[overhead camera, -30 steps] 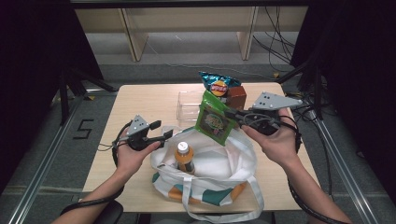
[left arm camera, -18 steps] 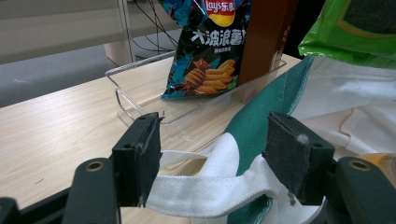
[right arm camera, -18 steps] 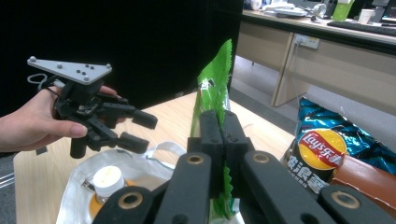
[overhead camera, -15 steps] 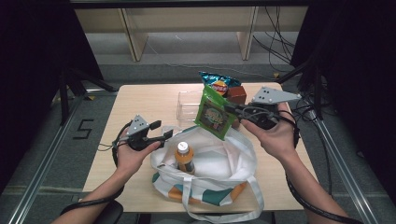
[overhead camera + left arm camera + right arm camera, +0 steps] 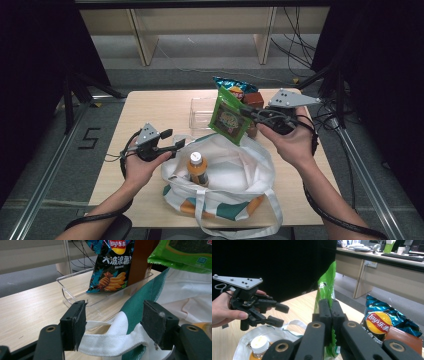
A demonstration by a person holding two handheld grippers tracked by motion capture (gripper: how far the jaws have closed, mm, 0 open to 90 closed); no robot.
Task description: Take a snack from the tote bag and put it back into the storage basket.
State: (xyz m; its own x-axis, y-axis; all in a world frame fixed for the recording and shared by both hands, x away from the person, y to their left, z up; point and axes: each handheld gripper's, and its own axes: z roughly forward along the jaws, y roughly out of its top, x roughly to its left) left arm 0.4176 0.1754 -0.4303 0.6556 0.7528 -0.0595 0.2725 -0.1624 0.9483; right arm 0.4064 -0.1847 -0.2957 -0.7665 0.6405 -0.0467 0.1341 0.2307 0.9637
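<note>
My right gripper (image 5: 246, 112) (image 5: 329, 308) is shut on the edge of a green snack packet (image 5: 229, 118) (image 5: 326, 287), which hangs tilted above the far rim of a white tote bag (image 5: 240, 172) (image 5: 180, 297). A bottle (image 5: 197, 169) (image 5: 259, 343) of orange drink with a white cap stands upright inside the bag. At the bag's left rim my left gripper (image 5: 175, 139) (image 5: 116, 323) (image 5: 281, 315) has its jaws apart. The bag's white strap (image 5: 110, 343) lies across the gap between them, with no sign of the pads pressing it.
A clear plastic tray (image 5: 200, 107) (image 5: 72, 282) stands behind the bag. It holds a Lay's chips bag (image 5: 231, 86) (image 5: 112, 267) (image 5: 379, 320) and a brown box (image 5: 254, 98) (image 5: 142, 260) (image 5: 402, 340). Bare tabletop (image 5: 150, 112) lies at the left.
My right gripper has lifted the green packet slightly and tilted it. The left gripper, the bag and the bottle have stayed where they were.
</note>
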